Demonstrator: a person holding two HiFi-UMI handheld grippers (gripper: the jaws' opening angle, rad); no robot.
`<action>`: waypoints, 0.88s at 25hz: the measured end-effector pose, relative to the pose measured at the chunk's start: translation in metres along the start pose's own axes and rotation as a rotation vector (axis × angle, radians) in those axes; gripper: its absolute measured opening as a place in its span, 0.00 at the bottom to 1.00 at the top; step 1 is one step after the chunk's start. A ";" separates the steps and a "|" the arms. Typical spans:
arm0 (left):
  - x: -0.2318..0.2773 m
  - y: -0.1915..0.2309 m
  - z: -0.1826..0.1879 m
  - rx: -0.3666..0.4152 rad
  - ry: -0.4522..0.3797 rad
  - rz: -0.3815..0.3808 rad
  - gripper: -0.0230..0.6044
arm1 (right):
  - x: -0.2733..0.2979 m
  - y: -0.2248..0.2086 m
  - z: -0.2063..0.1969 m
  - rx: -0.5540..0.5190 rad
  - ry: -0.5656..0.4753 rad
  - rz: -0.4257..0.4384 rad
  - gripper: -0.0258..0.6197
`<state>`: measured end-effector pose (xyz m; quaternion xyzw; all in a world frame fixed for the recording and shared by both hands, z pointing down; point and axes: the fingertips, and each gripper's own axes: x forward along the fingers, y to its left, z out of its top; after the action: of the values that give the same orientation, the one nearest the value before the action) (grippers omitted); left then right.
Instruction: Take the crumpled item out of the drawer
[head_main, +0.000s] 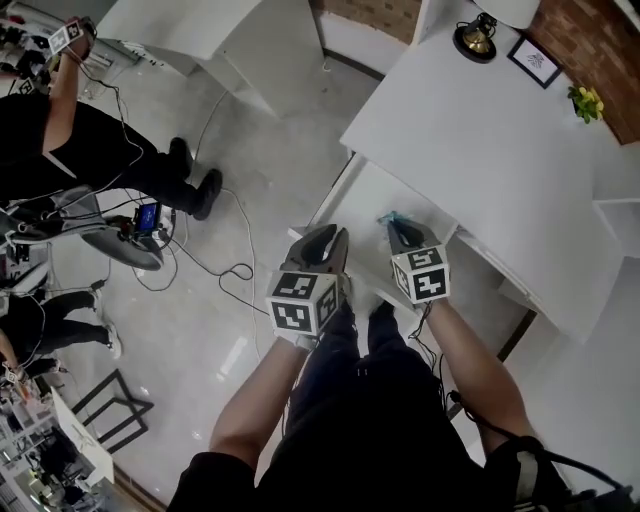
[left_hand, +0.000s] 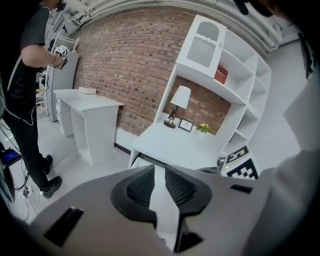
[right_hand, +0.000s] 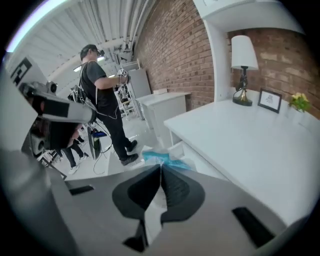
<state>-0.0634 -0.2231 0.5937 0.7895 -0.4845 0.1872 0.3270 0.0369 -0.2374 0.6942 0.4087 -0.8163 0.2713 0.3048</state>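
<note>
Right gripper view shows the crumpled blue item (right_hand: 163, 158) pinched at the very tips of the right gripper (right_hand: 161, 168) — jaws closed on its near edge, the rest bunched just beyond them. Seen from the head view, it sits over the open white drawer (head_main: 366, 196) under the desk (head_main: 480, 130). Just beside, the left gripper (head_main: 330, 238) hovers at the drawer's front — jaws slightly parted, nothing between them.

Crumpled item (right_hand: 165, 158) shows teal-blue. Drawer (head_main: 368, 202) and desk (head_main: 470, 130) are plain white, the brick wall (left_hand: 125, 65) red-brown with pale mortar. The right gripper (right_hand: 161, 169) is grey, its cube (head_main: 422, 273) patterned with black-and-white squares.
</note>
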 end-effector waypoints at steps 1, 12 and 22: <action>-0.002 0.003 0.004 0.004 -0.008 0.007 0.14 | -0.009 -0.001 0.009 0.010 -0.029 -0.009 0.05; -0.023 -0.036 0.058 0.071 -0.099 -0.036 0.14 | -0.119 0.000 0.094 0.091 -0.325 -0.055 0.05; -0.057 -0.069 0.107 0.073 -0.205 -0.108 0.14 | -0.185 -0.007 0.145 0.047 -0.479 -0.131 0.05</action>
<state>-0.0303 -0.2389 0.4591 0.8408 -0.4652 0.1049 0.2564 0.0920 -0.2485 0.4656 0.5205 -0.8305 0.1652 0.1101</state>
